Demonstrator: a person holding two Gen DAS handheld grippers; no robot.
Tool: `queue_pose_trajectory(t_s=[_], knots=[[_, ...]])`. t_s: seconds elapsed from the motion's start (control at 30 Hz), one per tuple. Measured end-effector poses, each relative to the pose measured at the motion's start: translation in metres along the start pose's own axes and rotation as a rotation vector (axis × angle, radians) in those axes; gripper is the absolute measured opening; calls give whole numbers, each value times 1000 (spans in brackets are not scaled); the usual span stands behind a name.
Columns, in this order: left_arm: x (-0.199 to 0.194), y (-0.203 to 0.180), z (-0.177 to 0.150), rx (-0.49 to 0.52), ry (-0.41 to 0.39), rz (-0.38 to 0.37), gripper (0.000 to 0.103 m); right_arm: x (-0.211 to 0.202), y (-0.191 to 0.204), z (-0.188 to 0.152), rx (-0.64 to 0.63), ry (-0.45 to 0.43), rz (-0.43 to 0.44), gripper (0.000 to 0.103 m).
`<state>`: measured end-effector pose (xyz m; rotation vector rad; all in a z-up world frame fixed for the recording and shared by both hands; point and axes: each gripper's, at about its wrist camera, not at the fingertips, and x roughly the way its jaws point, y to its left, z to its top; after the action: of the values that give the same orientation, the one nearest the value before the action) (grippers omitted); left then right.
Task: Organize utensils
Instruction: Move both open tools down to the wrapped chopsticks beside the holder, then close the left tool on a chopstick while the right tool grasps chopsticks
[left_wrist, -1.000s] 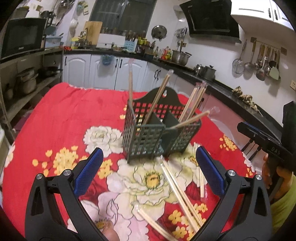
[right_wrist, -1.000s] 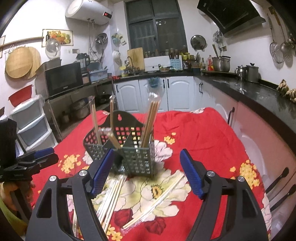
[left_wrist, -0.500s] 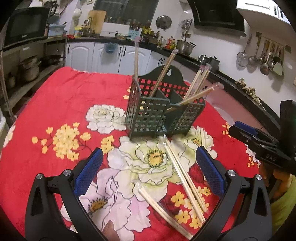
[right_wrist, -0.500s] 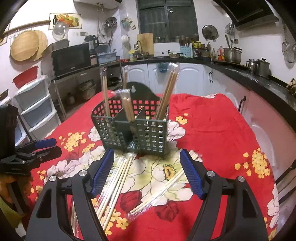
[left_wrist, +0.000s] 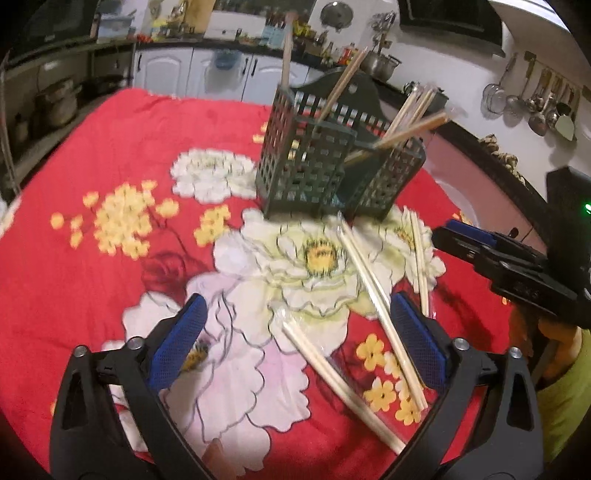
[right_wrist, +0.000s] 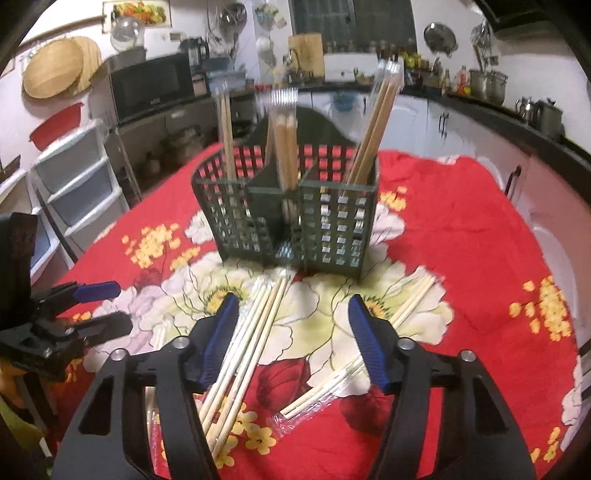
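Matt green plastic caddy (right_wrist: 295, 221), pale wooden chopsticks (right_wrist: 255, 325), floral cloth (left_wrist: 110, 155)

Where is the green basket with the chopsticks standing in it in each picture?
Left wrist view: the green utensil caddy stands on the red floral tablecloth, above centre, a bit to the right.
Right wrist view: the caddy stands at centre, straight ahead.
Shared landmark: the big white flower with a yellow middle printed just in front of it.

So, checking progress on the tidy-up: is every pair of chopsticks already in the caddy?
No, several wrapped chopstick pairs lie on the floral tablecloth before the green caddy.
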<state>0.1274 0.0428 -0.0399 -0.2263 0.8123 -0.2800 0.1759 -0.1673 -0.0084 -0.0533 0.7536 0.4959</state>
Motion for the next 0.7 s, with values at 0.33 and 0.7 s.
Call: queue_pose_trajectory(t_s=[0.33, 0.7], knots=[[28, 16, -12, -117, 143, -94, 35, 57, 2, 2, 30, 150, 21, 36], [38, 11, -14, -99, 162, -103, 26, 80, 2, 7, 56, 186, 16, 34]])
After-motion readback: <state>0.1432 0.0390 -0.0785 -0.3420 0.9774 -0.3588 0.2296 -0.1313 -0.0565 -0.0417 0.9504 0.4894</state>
